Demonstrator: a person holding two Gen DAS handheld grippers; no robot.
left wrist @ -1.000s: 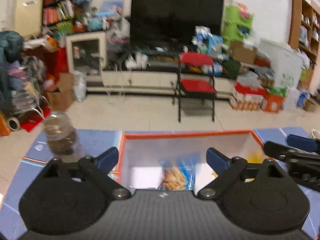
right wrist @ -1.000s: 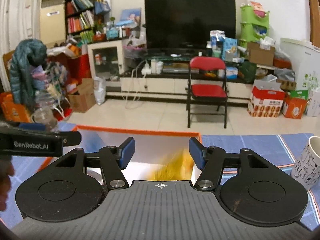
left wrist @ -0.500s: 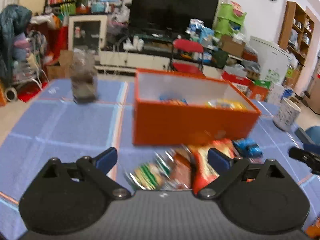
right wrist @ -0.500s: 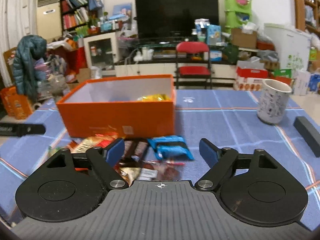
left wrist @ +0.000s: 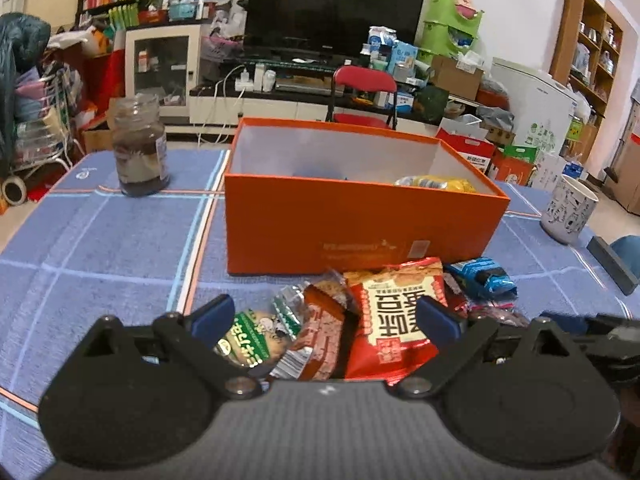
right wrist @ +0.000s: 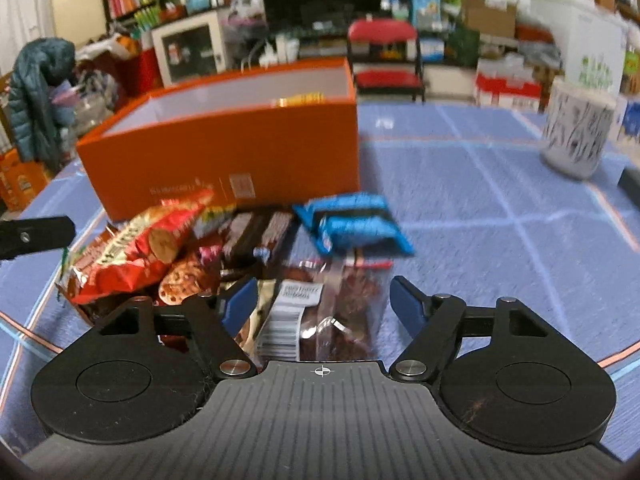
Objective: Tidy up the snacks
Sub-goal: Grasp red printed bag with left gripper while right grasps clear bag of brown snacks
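The snacks [left wrist: 360, 320] lie heaped on the blue counter [left wrist: 100, 240], just in front of the orange box [left wrist: 360, 224]. The left claw [left wrist: 320, 316] hangs over the heap's left part, jaws wide, a green packet [left wrist: 250, 338] and a red bag [left wrist: 394, 320] between them, not gripped. The right claw [right wrist: 320, 302] stands half open, its jaws having just been closing; a clear packet [right wrist: 344, 300] lies between them, unpressed. A blue packet [right wrist: 354, 222] lies just beyond.
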